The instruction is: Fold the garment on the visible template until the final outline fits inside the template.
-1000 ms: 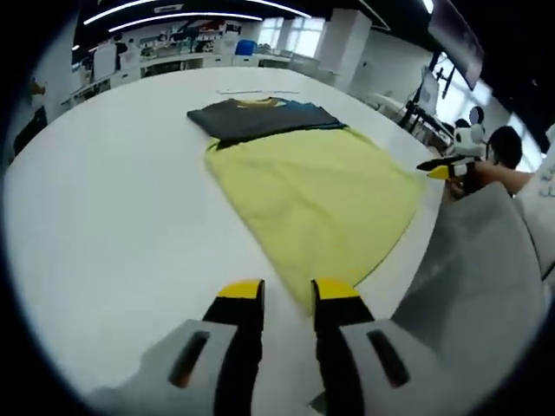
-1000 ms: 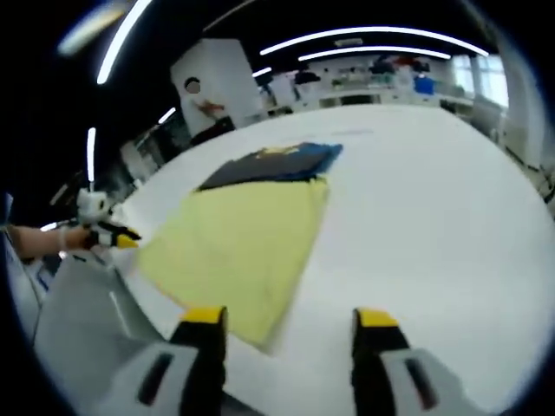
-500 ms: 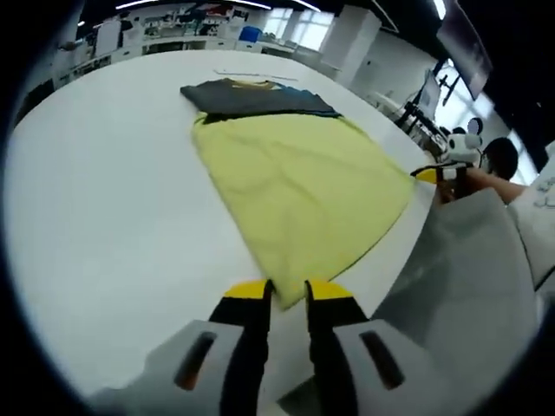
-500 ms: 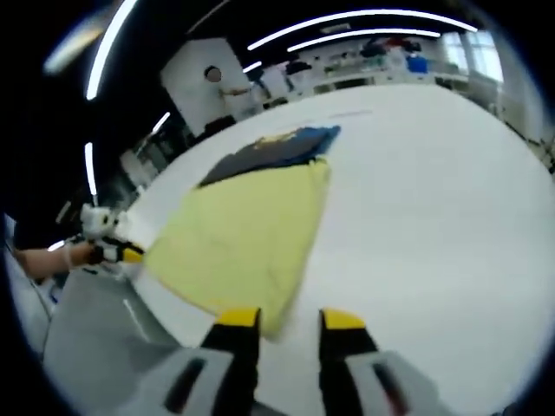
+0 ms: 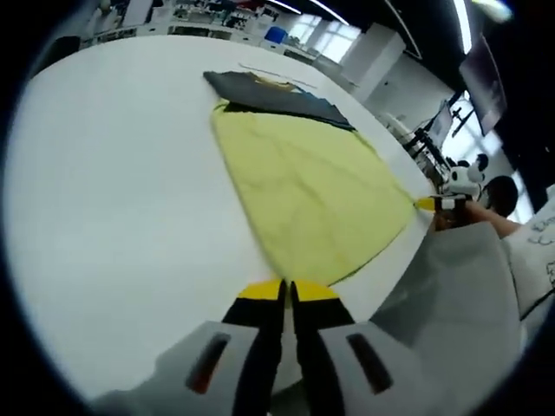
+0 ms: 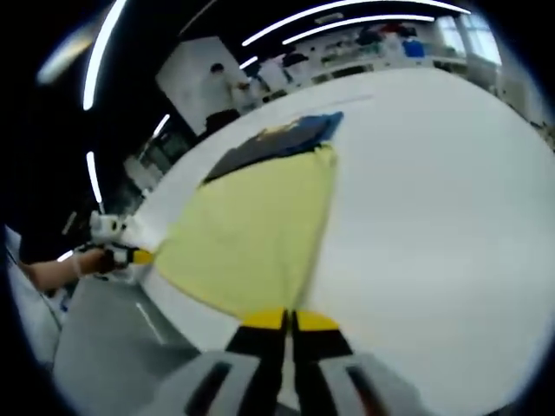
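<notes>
A yellow garment [image 5: 303, 186] lies spread flat on the white table [image 5: 113, 191], widening toward me. My left gripper [image 5: 287, 291] is shut on its near corner at the table's front edge. In the right gripper view the same garment [image 6: 256, 230] runs away from my right gripper [image 6: 290, 320], which is shut on its other near corner. The right gripper [image 5: 432, 204] also shows at the far right of the left gripper view. The left gripper [image 6: 134, 255], held by a hand, shows at the left of the right gripper view.
A dark folded garment with blue parts [image 5: 269, 91] lies just beyond the yellow one's far end [image 6: 277, 143]. The table edge [image 5: 395, 260] runs close by, with grey floor [image 5: 451, 303] below. Benches and a person [image 6: 217, 74] stand far behind.
Both grippers moved forward to the garment's near corners and went from open to shut on them. The garment lies where it was.
</notes>
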{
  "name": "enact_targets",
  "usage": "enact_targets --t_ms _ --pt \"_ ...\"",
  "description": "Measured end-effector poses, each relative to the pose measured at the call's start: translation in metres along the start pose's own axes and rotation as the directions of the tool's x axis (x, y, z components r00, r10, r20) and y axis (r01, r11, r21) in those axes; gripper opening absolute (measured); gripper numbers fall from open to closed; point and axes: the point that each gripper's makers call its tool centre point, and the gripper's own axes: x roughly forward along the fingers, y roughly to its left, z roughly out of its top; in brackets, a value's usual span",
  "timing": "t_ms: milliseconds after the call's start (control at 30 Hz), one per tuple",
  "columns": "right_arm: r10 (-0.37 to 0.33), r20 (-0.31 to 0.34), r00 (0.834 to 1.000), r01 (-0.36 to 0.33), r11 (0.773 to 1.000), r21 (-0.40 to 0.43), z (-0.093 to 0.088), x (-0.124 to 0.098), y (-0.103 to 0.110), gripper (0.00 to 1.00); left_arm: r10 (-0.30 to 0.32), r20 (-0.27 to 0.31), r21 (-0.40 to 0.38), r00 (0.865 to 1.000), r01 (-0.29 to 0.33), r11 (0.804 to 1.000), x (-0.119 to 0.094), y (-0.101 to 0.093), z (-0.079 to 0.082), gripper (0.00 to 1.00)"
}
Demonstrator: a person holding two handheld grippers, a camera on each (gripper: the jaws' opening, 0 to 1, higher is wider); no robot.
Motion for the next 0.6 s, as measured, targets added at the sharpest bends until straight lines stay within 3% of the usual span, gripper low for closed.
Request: enact_targets --t_ms 100,267,600 --pt "0.015 0.011 1.0 -0.015 1.0 0.008 0.004 -0.006 0.001 0.0 -0.012 0.014 -0.071 1.0 0.013 0.997 -0.004 -0.007 -0.001 0.0" --pt "0.05 0.009 0.999 -0.05 0.998 0.039 0.005 -0.019 0.005 0.0 -0.032 0.033 -0.091 0.999 0.035 0.995 -0.013 -0.014 -0.002 0.0" --pt "0.091 -0.027 0.995 -0.089 0.993 0.082 -0.012 -0.06 0.025 0.0 -0.105 0.041 -0.148 0.994 0.11 0.983 -0.05 -0.049 -0.005 0.0"
